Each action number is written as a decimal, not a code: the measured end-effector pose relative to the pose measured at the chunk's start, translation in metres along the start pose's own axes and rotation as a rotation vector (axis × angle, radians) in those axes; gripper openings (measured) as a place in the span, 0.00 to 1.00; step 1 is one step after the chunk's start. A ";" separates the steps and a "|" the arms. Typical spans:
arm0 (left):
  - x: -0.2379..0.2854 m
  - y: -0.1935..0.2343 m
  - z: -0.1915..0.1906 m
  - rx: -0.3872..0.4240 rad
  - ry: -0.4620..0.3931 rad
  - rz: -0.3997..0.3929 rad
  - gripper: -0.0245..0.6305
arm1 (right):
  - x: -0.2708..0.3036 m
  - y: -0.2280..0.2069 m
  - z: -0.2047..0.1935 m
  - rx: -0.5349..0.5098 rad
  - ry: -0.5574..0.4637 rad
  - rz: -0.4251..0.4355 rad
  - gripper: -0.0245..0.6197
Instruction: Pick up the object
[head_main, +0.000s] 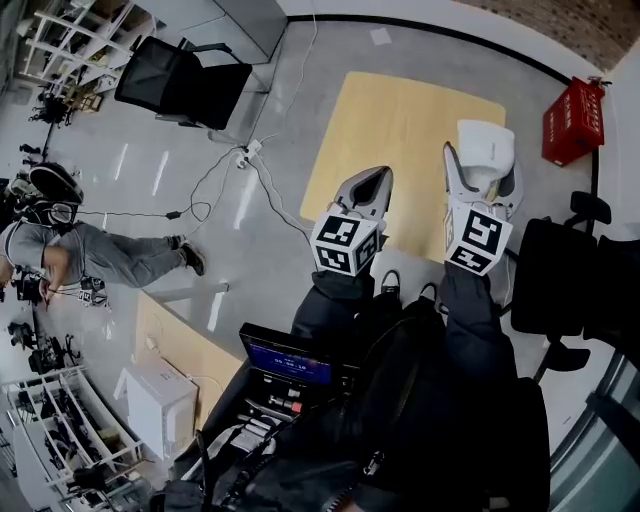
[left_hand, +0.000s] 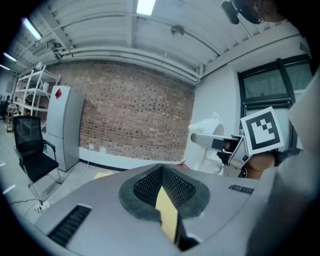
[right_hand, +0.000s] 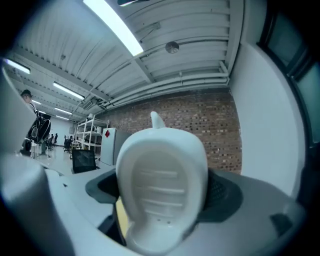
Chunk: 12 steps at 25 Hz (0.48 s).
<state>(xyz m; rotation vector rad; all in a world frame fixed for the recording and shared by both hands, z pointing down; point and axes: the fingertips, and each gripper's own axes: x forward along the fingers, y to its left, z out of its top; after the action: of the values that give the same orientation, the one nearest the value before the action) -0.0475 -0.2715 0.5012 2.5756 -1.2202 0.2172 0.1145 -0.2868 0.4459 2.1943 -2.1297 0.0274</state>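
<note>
A white moulded plastic object (head_main: 486, 146), hollow with ridges inside and a small nub on top, is held above the yellow table (head_main: 400, 120). My right gripper (head_main: 481, 172) is shut on it, its jaws clasping both sides. In the right gripper view the white object (right_hand: 162, 185) fills the middle and hides the jaw tips. My left gripper (head_main: 371, 182) hovers over the table's near left part with its jaws shut and nothing between them. In the left gripper view the left gripper (left_hand: 163, 186) shows only a thin yellow sliver of table between its jaws, and the white object (left_hand: 206, 142) is off to the right.
A red crate (head_main: 573, 120) stands on the floor at the far right. A black office chair (head_main: 180, 80) is at the upper left, with cables (head_main: 230, 170) across the floor. A person (head_main: 90, 250) sits on the floor at left. An open case with a screen (head_main: 290, 365) lies near my legs.
</note>
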 end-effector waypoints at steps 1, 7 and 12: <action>-0.001 -0.002 0.006 0.005 -0.012 -0.001 0.04 | -0.003 -0.003 0.007 -0.001 -0.017 -0.005 0.75; -0.011 -0.017 0.047 0.039 -0.097 -0.022 0.04 | -0.021 -0.009 0.053 -0.039 -0.122 -0.020 0.75; -0.020 -0.030 0.080 0.085 -0.178 -0.032 0.04 | -0.038 -0.013 0.094 -0.053 -0.212 -0.009 0.75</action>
<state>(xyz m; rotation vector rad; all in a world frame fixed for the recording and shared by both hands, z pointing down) -0.0360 -0.2638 0.4142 2.7353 -1.2537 0.0349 0.1219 -0.2552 0.3488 2.2668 -2.1952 -0.2710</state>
